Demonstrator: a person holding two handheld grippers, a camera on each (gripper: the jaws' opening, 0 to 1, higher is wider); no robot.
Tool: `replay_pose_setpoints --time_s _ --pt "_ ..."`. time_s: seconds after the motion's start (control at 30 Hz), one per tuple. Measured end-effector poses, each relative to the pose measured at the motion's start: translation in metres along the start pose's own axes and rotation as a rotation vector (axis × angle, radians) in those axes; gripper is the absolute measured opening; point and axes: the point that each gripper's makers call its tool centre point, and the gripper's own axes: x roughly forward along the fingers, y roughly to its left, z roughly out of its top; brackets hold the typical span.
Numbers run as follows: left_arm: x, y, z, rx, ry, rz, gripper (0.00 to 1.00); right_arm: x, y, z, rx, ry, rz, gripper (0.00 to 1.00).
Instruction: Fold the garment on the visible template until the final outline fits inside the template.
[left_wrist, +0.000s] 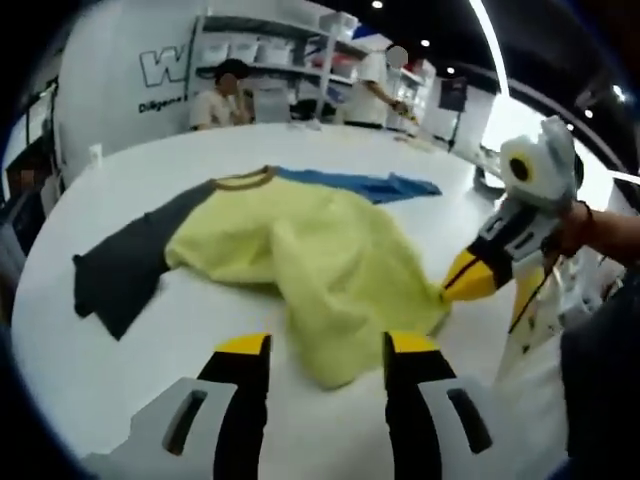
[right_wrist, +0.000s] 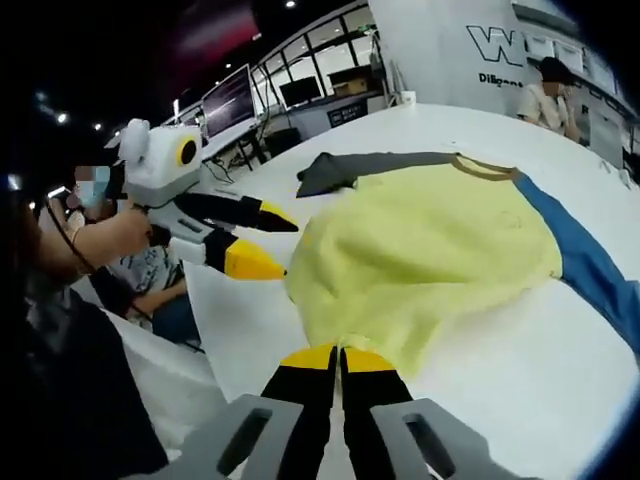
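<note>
White round table (left_wrist: 120, 170); shelving with white bins (left_wrist: 270, 45) at 12 o'clock; monitors (right_wrist: 228, 100) seen at 11 o'clock.

White tabletop (left_wrist: 120, 190) w/ one garment (left_wrist: 320, 250) lying rumpled on it: yellow body, dark grey sleeve one side, blue sleeve opp. side, flat on the surface.

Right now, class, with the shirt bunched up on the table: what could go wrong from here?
1. The right gripper pinches one edge of the yellow shirt while the left gripper is open and holds nothing. A one-sided pull may drag the shirt across the white table rather than fold it.
2. The shirt is crumpled, so a fold may trap wrinkles.
3. The blue sleeve trails far out and may stay unfolded.
</note>
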Motion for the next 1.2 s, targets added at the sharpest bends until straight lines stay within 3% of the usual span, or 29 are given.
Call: replay_pose_setpoints --time_s 0.17,0.27,0.33,0.4,0.47,0.57,0.67,0.93,1.03,1.1,1.2 --pt "0.007 -0.001 -0.016 -0.006 0.013 -0.026 0.45 0.000 -0.001 0.002 0.000 0.000 0.000 0.00" --pt "0.012 -0.004 -0.009 -0.067 -0.057 -0.072 0.48 -0.002 0.001 0.000 -0.003 0.000 -0.002 0.00" --pt "0.015 -0.002 -0.006 -0.088 -0.083 -0.085 0.45 -0.002 -0.002 0.001 0.000 -0.004 -0.003 0.00" --pt "0.020 0.002 -0.012 -0.093 -0.047 -0.084 0.40 -0.004 -0.001 0.000 0.003 -0.006 -0.005 0.00" --pt "0.021 0.002 -0.011 -0.083 -0.048 -0.082 0.34 -0.006 0.000 -0.001 0.003 -0.005 -0.010 0.00" --pt "0.021 -0.005 -0.009 -0.098 -0.056 -0.132 0.19 -0.008 -0.002 -0.001 0.011 -0.011 -0.012 0.00" --pt "0.019 -0.009 -0.009 -0.099 -0.049 -0.142 0.02 -0.010 -0.003 -0.004 0.017 -0.009 -0.019 0.00" --pt "-0.003 -0.029 0.005 -0.112 -0.056 -0.161 0.01 -0.011 -0.007 -0.005 0.010 -0.011 -0.030 0.00" --pt "-0.010 -0.028 0.007 -0.099 -0.053 -0.154 0.01 -0.016 0.000 -0.001 -0.011 -0.008 -0.034 0.00" --pt "-0.019 -0.034 0.018 -0.095 -0.054 -0.152 0.01 -0.017 0.001 0.000 -0.022 -0.009 -0.034 0.00" --pt "-0.026 -0.035 0.022 -0.076 -0.014 -0.119 0.01 -0.020 0.003 0.001 -0.036 -0.011 -0.038 0.00"
